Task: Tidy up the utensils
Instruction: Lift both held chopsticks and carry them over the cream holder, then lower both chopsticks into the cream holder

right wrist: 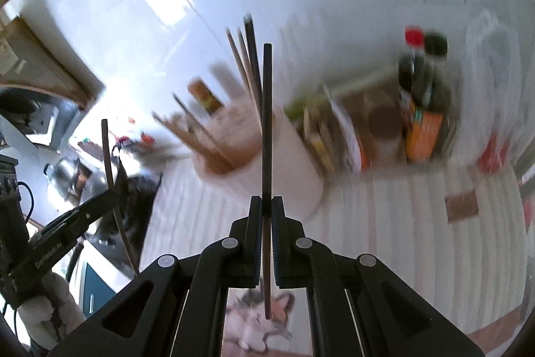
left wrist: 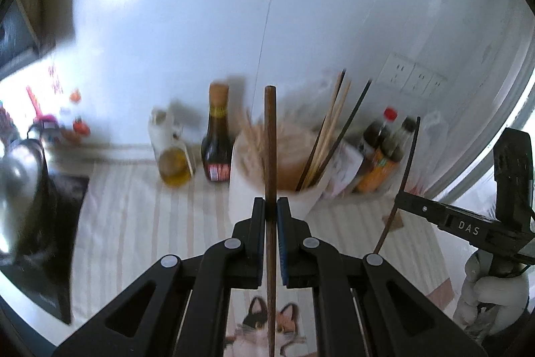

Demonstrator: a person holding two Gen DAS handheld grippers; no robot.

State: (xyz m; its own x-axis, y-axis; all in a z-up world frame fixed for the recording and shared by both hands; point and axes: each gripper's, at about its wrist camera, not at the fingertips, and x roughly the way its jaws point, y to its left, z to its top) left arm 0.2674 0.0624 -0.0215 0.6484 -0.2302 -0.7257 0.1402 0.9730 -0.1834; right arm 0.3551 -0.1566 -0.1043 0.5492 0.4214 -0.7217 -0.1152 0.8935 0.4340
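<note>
Left wrist view: left tool (left wrist: 271,206) clamping a brown chopstick (left wrist: 270,136) upright at centre frame, tip overlapping the white holder (left wrist: 267,189) behind it, holder already crowded with chopsticks leaning right; right tool (left wrist: 406,199) at the right edge pinching a dark chopstick (left wrist: 406,163), bottles (left wrist: 217,136) standing close at left and right of the holder on the striped tabletop (left wrist: 133,206). Risking a slip, the thin stick being held by a narrow grip low on its length; risking a tip catching the holder's rim or the leaning sticks and toppling it into the bottles. Right wrist view: right tool (right wrist: 266,206) closed on the dark chopstick (right wrist: 266,122) at centre, holder (right wrist: 291,156) blurred behind, left tool (right wrist: 112,193) at lower left gripping the brown one (right wrist: 108,156). Risking both sticks colliding if lowered together; blur hiding exact clearance.
</note>
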